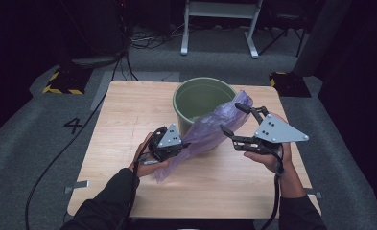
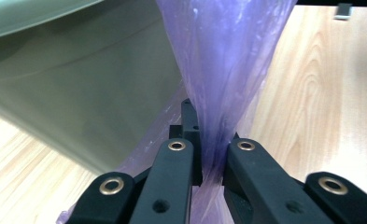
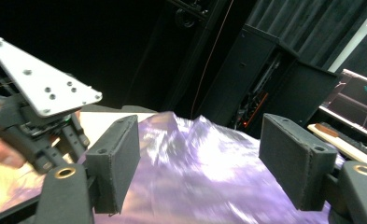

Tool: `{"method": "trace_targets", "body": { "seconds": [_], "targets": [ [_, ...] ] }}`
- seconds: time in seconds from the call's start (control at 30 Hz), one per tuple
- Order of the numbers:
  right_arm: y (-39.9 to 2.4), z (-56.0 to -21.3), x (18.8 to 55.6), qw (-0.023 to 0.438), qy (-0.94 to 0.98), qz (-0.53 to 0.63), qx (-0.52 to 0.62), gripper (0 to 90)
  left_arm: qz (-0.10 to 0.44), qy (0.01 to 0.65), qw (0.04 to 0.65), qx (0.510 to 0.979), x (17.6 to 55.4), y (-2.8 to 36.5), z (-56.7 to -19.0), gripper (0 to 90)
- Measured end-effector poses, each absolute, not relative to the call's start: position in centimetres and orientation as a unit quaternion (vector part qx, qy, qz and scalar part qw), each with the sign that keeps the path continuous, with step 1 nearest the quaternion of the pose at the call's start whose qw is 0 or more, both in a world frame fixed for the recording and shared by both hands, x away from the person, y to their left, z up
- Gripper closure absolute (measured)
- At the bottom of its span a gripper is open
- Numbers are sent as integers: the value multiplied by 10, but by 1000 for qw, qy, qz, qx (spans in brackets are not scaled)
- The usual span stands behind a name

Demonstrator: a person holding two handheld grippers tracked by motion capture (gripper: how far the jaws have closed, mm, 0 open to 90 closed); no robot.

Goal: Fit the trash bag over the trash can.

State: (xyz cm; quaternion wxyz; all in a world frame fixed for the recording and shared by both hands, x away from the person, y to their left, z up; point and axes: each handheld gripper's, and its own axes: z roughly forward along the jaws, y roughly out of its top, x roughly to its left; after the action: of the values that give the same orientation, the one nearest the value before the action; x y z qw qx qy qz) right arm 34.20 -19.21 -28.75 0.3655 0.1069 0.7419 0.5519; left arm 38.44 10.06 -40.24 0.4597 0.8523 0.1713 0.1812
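Observation:
A green bucket (image 1: 203, 98) stands at the back middle of the wooden table (image 1: 123, 120). A thin purple plastic bag (image 1: 215, 125) drapes from its rim down to the tabletop. My left gripper (image 1: 182, 144) is shut on the bag's lower part; in the left gripper view the film (image 2: 218, 70) is pinched between the jaws, with the bucket wall (image 2: 78, 88) beside it. To the right of the bag, my right gripper (image 1: 234, 117) is open, its jaws spread wide. In the right gripper view the bag (image 3: 195, 172) lies beyond the pads (image 3: 118, 158), untouched.
Grey carpet surrounds the table. A white metal stand (image 1: 219, 24) and cables lie beyond the far edge. Yellow-black weighted bases (image 1: 61, 81) sit at the back left and back right. Bare tabletop lies left of the bucket and along the front edge.

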Motion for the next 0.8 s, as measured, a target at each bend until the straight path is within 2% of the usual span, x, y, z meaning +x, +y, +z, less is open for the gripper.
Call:
{"method": "trace_targets", "body": {
  "seconds": [0.17, 0.27, 0.3, 0.33, 0.4, 0.47, 0.5, 0.53, 0.57, 0.67, 0.8],
  "targets": [
    [-206, -293, 339, 356, 749, 547, 115, 277, 186, 195, 469, 841, 386, 111, -401, 895],
    [-208, -306, 344, 344, 779, 508, 131, 202, 184, 201, 476, 836, 387, 118, -400, 895],
    [-208, -306, 344, 344, 779, 508, 131, 202, 184, 201, 476, 836, 387, 118, -400, 895],
    [-205, -314, 351, 328, 811, 468, 128, 300, 184, 199, 478, 835, 386, 120, -398, 895],
    [-203, -320, 356, 326, 820, 454, 120, 538, 184, 195, 480, 835, 385, 121, -396, 895],
    [-204, -323, 363, 323, 814, 467, 123, 696, 183, 191, 480, 836, 383, 122, -395, 894],
    [-204, -323, 363, 323, 814, 467, 123, 696, 183, 191, 480, 836, 383, 122, -395, 894],
    [-207, -322, 368, 315, 800, 494, 127, 815, 180, 184, 481, 838, 382, 121, -394, 894],
    [-206, -321, 371, 319, 795, 499, 128, 865, 180, 184, 481, 838, 382, 121, -394, 894],
    [-202, -317, 379, 339, 786, 500, 135, 898, 167, 162, 489, 841, 379, 120, -392, 892],
    [-191, -311, 392, 351, 773, 508, 144, 900, 160, 144, 493, 843, 376, 118, -390, 889]
  ]
}}
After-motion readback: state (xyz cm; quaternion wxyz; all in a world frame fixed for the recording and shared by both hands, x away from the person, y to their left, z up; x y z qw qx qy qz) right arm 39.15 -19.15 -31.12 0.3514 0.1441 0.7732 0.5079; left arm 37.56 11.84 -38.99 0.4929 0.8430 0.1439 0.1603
